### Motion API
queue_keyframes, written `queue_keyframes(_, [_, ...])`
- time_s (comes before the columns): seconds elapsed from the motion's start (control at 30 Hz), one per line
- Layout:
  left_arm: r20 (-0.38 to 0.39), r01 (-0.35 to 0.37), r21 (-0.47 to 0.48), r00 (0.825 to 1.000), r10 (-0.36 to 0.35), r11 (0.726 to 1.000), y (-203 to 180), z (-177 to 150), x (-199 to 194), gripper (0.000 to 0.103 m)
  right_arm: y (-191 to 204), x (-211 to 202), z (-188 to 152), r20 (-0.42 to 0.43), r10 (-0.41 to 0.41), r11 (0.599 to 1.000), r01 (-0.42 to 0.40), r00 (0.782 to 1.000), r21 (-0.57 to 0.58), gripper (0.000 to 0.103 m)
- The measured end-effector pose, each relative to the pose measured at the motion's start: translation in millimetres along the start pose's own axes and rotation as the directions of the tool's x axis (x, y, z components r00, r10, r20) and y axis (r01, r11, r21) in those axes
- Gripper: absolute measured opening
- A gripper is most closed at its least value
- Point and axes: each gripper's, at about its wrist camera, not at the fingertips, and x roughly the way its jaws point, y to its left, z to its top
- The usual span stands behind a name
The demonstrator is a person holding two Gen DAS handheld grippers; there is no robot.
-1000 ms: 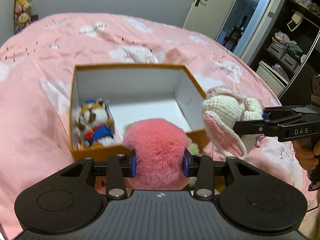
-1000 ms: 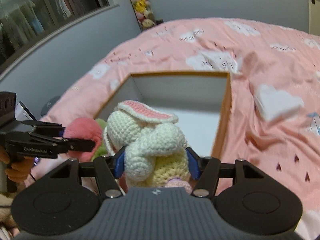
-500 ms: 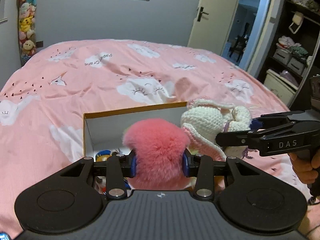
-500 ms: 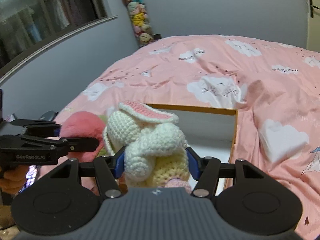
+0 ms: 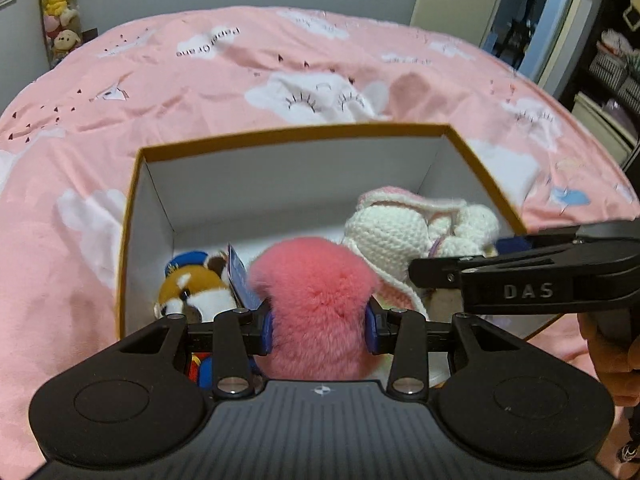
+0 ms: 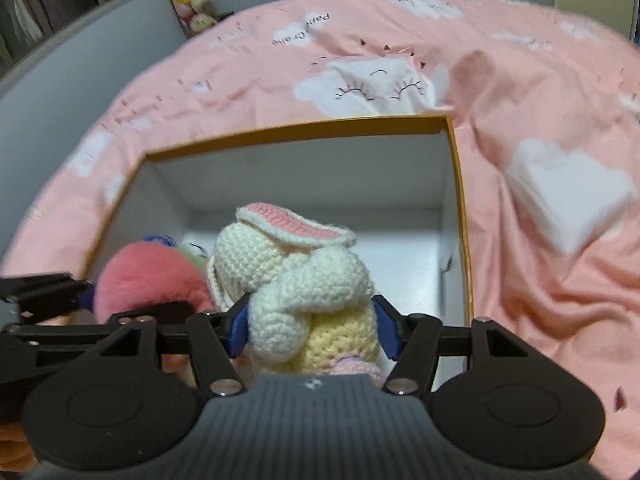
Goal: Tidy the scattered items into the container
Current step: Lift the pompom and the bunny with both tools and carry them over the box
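An open box [image 5: 288,133] with an orange rim and white inside sits on the pink bed; it also shows in the right wrist view [image 6: 454,160]. My left gripper [image 5: 318,322] is shut on a pink fluffy plush [image 5: 316,300], held over the box's near side. My right gripper [image 6: 312,326] is shut on a cream crocheted bunny [image 6: 288,264], held inside the box's opening just right of the pink plush [image 6: 148,276]. The bunny [image 5: 404,228] and the right gripper [image 5: 520,276] show in the left wrist view. A brown and white fox plush [image 5: 192,288] lies in the box's left corner.
A pink bedspread [image 5: 240,64] with white clouds surrounds the box. Stuffed toys [image 5: 60,12] hang at the far left wall. A doorway [image 5: 520,12] and shelves [image 5: 616,64] stand at the right.
Both grippers have tipped down and moved forward over the box. The pink plush and the bunny now sit lower, within the box's opening. Both grips stay shut.
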Motion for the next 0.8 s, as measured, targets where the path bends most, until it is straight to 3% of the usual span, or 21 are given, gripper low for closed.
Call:
queue_keyframes(0.13, [-0.031,-0.027,0.041,0.999,0.029,0.999,-5,-1,9,0.046,9,5,2,-0.022,-0.025,0.999,0.024,0.999,-0.045,0.064])
queue_keyframes(0.4, [-0.099,-0.063,0.093,0.992,0.072,0.994,-10,-10,22,0.048,11,25,0,-0.161,0.010,0.998,-0.019,0.987,-0.055,0.065])
queue_keyframes(0.6, [-0.095,-0.073,0.106,0.992,0.083,0.992,-9,-11,24,0.051,7,34,1,-0.229,0.027,0.999,-0.031,0.973,-0.011,0.067])
queue_keyframes(0.8, [-0.082,-0.067,0.080,0.994,0.074,0.995,-4,-13,21,0.057,11,36,3,-0.230,0.027,0.999,-0.031,0.973,-0.014,0.071])
